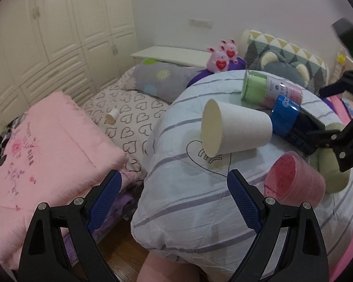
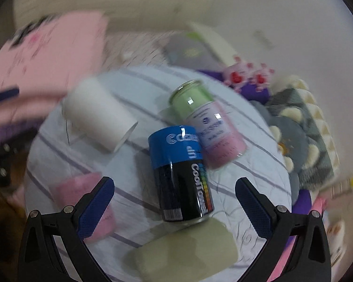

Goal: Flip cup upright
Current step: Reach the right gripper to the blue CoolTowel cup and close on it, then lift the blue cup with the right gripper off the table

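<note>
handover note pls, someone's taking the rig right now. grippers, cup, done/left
Left gripper: open, empty, short of the white cup.
Right gripper: open, empty, over the blue can; its view is blurred.
White cup: on its side on the striped quilt, bottom toward the left camera, mouth toward the cans. A pink cup also lies on its side nearby.
Done: nothing yet.
Left: grip a cup and stand it upright; which cup isn't specified.
</note>
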